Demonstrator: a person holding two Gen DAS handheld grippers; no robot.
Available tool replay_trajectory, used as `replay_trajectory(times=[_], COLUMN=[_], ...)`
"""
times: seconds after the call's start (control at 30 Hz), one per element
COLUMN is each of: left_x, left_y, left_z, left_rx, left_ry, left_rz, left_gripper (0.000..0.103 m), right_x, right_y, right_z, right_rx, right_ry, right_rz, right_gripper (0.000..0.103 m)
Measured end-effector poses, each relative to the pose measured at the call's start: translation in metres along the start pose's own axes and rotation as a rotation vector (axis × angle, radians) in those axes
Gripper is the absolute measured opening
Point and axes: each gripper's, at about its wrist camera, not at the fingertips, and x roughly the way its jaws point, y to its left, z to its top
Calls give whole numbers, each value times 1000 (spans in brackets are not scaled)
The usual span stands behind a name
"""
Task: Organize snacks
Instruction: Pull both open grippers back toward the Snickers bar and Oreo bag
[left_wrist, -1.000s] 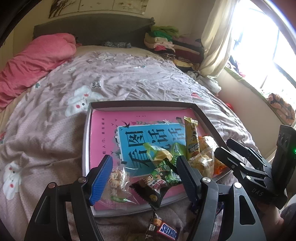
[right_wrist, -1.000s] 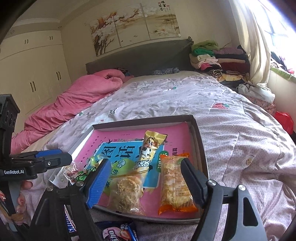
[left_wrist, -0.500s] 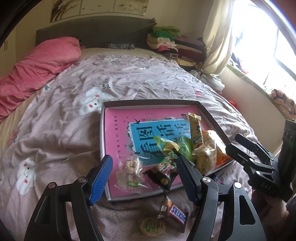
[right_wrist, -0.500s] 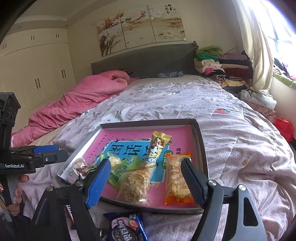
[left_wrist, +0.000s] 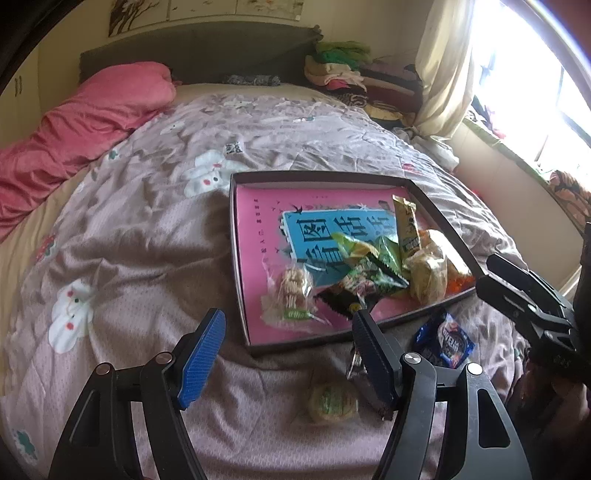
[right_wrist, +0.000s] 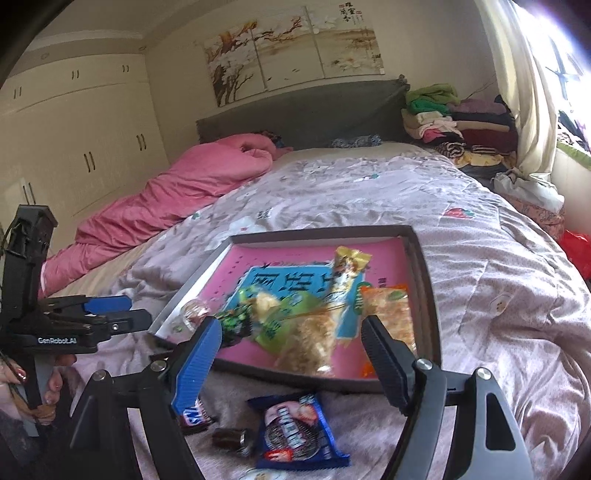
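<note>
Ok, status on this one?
Left tool open, empty. Right tool open, empty. Blue packet, round snack on the bedspread, outside the tray. Nothing blocking.

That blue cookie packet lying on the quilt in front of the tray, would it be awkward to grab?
The blue cookie packet looks like thin glossy foil, so it would probably crinkle, flex and perhaps slip. It lies flat on the soft quilt, so a push may just sink it in. The right claw hangs open above it.

"GenRobot.AI" printed on left claw (right_wrist: 107, 314) body. Large Chinese characters on blue panel of pink book cover (left_wrist: 258, 236) in tray; remaining wrapper print unreadable.
</note>
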Motion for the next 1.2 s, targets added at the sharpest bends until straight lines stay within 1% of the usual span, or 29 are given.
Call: replay_trajectory(times=[0.17,0.57,0.83,1.2], left_x=[-4,-5,0,8], left_y=[-3,-11,-21,-25], left_z=[-8,-29,-37,-46], left_rx=[29,50,79,92], left_ry=[7,72,113,149], left_rz=[11,-21,-26,-29], left_gripper=[73,73,73,73], right_x=[-1,3,2,7], right_y=[15,33,49,56], right_z=[-7,-29,-40,-49], right_rx=[-30,-62,-103,-114], right_ry=[35,150,184,237], right_rz=[19,28,40,53], right_gripper=[78,78,78,78])
